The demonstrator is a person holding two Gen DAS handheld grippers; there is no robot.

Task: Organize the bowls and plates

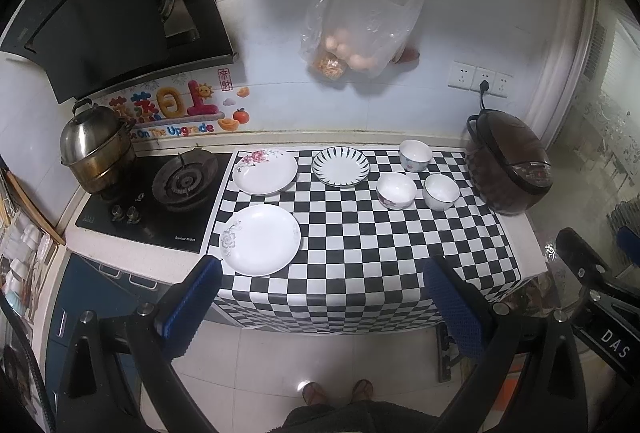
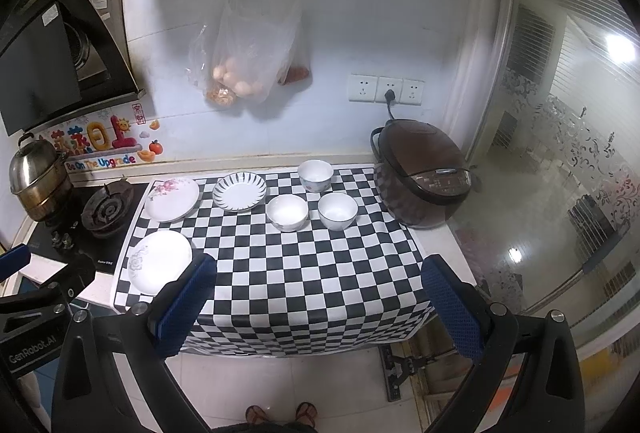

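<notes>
Sitting empty: bowls [image 2: 287, 212], plates [image 2: 160, 263]

- Round white ceramic plate with a pink flower print [image 1: 265, 171] [image 2: 172, 199]; lies flat at the back left of the checkered worktop [image 1: 360, 253] [image 2: 300, 265]
- Round white plate with a grey flower outline [image 1: 261, 239] [image 2: 160, 262]; flat, near the front left edge, apart from the pink one
- Small white plate with dark radial rim stripes [image 1: 341, 166] [image 2: 239, 191]; flat, just right of the pink-flowered plate
- Three small white ceramic bowls, all upright and empty: one at the back [image 1: 415, 155] [image 2: 315, 175]; one patterned, front left [image 1: 396, 190] [image 2: 287, 212]; one plain, front right [image 1: 441, 192] [image 2: 337, 211]; set close, not touching
</notes>
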